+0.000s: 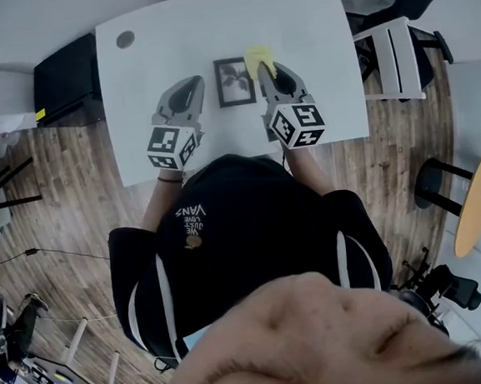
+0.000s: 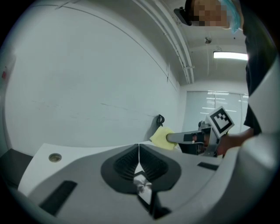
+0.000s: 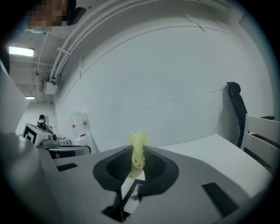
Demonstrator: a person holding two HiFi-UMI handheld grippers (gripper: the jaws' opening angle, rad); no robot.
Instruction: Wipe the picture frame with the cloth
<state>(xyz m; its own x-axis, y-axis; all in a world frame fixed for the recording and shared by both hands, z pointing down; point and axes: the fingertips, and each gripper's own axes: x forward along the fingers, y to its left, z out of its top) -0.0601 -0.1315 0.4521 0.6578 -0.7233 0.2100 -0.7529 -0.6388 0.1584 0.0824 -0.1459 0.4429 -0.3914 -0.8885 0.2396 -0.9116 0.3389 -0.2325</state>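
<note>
One brand word on the shirt, little else legible

In the head view, the black shirt point(image 1: 228, 238) carries white print point(image 1: 190, 210) at centre left of the frame, upside down to the camera: "VANS" in large letters, with smaller lines beside it too small to read surely. The marker cubes point(image 1: 172, 146) point(image 1: 297, 125) show only black-and-white square patterns, no letters. In the right gripper view, red-and-white stickers point(image 3: 75, 127) at middle left are too small to read.

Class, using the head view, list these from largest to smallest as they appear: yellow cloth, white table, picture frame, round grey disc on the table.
1. white table
2. picture frame
3. yellow cloth
4. round grey disc
</note>
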